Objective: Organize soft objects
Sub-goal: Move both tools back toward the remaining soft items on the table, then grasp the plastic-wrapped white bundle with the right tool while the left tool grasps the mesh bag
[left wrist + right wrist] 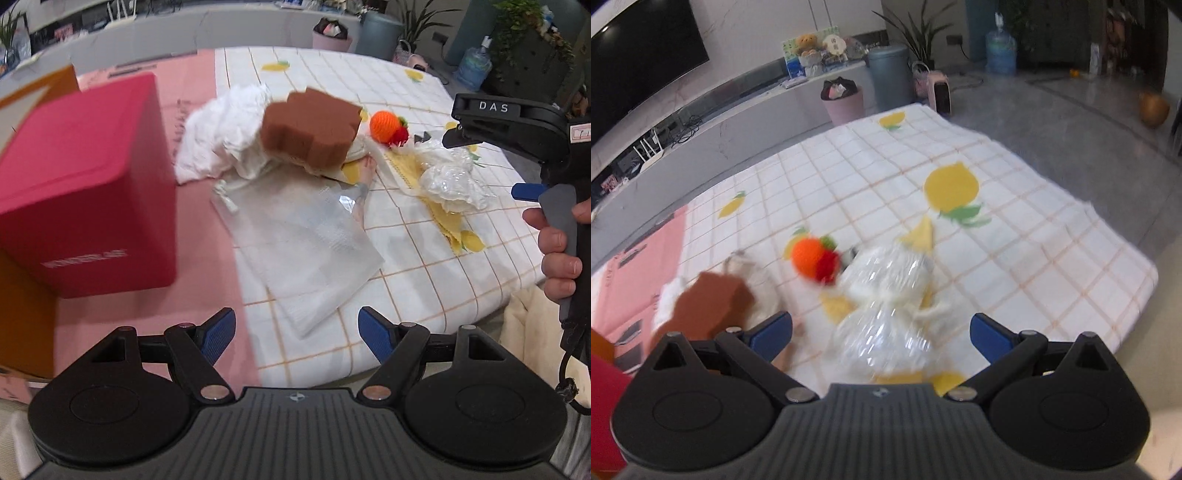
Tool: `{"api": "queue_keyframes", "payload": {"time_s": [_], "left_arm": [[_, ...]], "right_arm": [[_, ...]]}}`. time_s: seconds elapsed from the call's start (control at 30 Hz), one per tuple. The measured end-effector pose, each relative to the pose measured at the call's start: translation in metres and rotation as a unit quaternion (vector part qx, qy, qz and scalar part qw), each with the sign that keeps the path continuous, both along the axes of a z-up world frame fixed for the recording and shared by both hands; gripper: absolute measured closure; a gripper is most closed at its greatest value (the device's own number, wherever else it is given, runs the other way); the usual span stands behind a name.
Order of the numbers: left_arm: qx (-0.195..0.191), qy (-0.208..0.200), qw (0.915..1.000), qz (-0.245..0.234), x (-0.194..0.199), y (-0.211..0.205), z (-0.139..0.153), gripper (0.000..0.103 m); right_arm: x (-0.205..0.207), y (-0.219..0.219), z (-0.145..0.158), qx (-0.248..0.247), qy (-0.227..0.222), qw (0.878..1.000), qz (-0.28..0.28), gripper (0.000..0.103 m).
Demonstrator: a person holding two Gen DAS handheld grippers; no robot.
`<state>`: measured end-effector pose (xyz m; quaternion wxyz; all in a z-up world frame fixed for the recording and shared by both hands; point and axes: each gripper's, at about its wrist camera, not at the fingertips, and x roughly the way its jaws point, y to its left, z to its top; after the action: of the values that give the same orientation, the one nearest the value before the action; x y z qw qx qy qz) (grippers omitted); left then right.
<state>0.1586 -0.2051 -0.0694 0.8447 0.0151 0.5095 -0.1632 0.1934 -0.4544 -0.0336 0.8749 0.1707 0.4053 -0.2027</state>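
On the checked lemon-print tablecloth is where all your soft stuff sits right now, so here's how it lines up with your tongs. Your left gripper is spread wide with nothing between its blue pads; it hangs over the near edge of the table, and the clear mesh pouch lies flat just ahead of it, its near corner roughly between the fingertips but lower down, not touched. Further out past the pouch you've got the brown sponge block resting on a crumpled white cloth, and to the right of that the orange crochet ball with a red bit stuck to its side. The big red box stands off to your left on the pink mat, well apart from the fingers.

Your right gripper is also wide open and holding nothing. The crinkly plastic-wrapped white bundle lies straight ahead, between the two fingers in that view, sitting on a yellow cloth. It's blurry, so can't say if a pad touches it. The sponge is just beyond your right gripper's left finger.
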Motion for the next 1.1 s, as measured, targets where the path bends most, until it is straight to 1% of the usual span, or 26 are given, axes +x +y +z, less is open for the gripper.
{"api": "queue_keyframes", "payload": {"time_s": [0.1, 0.17, 0.23, 0.27, 0.33, 0.4, 0.43, 0.5, 0.53, 0.57, 0.63, 0.67, 0.73, 0.77, 0.83, 0.93, 1.03, 1.1], "left_arm": [[-0.004, -0.004, 1.0, 0.002, 0.009, -0.012, -0.008, 0.014], [0.0, 0.007, 0.9998, 0.016, 0.016, -0.016, -0.015, 0.014], [0.004, 0.024, 0.9992, 0.031, 0.024, -0.02, -0.024, 0.014], [0.002, 0.02, 0.9991, 0.036, 0.026, -0.021, -0.026, 0.012], [0.006, 0.009, 0.9991, 0.042, 0.028, -0.024, -0.027, 0.011], [0.014, 0.0, 0.999, 0.042, 0.03, -0.029, -0.028, 0.011], [0.019, -0.004, 0.9989, 0.042, 0.031, -0.03, -0.029, 0.01], [0.025, -0.009, 0.9986, 0.045, 0.032, -0.032, -0.029, 0.009], [0.027, -0.012, 0.9985, 0.047, 0.033, -0.033, -0.029, 0.009], [0.028, -0.015, 0.9983, 0.048, 0.034, -0.034, -0.029, 0.009], [0.031, -0.023, 0.9982, 0.045, 0.034, -0.036, -0.031, 0.006], [0.034, -0.029, 0.9982, 0.041, 0.033, -0.037, -0.032, 0.005], [0.04, -0.039, 0.9978, 0.036, 0.032, -0.039, -0.034, 0.001], [0.042, -0.043, 0.9976, 0.034, 0.031, -0.04, -0.035, 0.001], [0.043, -0.049, 0.9972, 0.036, 0.031, -0.04, -0.035, 0.0], [0.042, -0.052, 0.9971, 0.038, 0.032, -0.04, -0.036, 0.0], [0.056, -0.051, 0.9966, 0.034, 0.034, -0.043, -0.037, 0.0], [0.055, -0.049, 0.9966, 0.037, 0.037, -0.043, -0.039, 0.0]], "right_arm": [[0.015, -0.009, -0.018, 0.007, 0.025, 1.0, 0.007, 0.003], [0.022, -0.01, -0.028, 0.001, 0.037, 0.999, 0.011, 0.003], [0.027, -0.009, -0.032, -0.016, 0.042, 0.999, 0.022, 0.003], [0.028, -0.008, -0.033, -0.03, 0.039, 0.998, 0.027, 0.003], [0.029, -0.003, -0.035, -0.067, 0.032, 0.997, 0.03, 0.004], [0.032, -0.002, -0.037, -0.079, 0.033, 0.995, 0.041, 0.009], [0.033, -0.001, -0.038, -0.077, 0.036, 0.995, 0.052, 0.015], [0.035, 0.002, -0.041, -0.077, 0.042, 0.994, 0.06, 0.02], [0.035, 0.003, -0.042, -0.079, 0.043, 0.994, 0.061, 0.027], [0.036, 0.003, -0.043, -0.08, 0.044, 0.994, 0.064, 0.037], [0.034, 0.007, -0.043, -0.09, 0.044, 0.992, 0.077, 0.043], [0.033, 0.012, -0.041, -0.107, 0.045, 0.989, 0.091, 0.047], [0.029, 0.02, -0.037, -0.141, 0.044, 0.984, 0.104, 0.051], [0.027, 0.022, -0.034, -0.149, 0.041, 0.982, 0.104, 0.051], [0.022, 0.022, -0.027, -0.149, 0.034, 0.983, 0.103, 0.051], [0.012, 0.02, -0.016, -0.135, 0.015, 0.987, 0.09, 0.051], [0.004, 0.014, -0.009, -0.105, 0.0, 0.991, 0.083, 0.051], [0.002, 0.01, -0.009, -0.086, -0.002, 0.993, 0.076, 0.051]]}}
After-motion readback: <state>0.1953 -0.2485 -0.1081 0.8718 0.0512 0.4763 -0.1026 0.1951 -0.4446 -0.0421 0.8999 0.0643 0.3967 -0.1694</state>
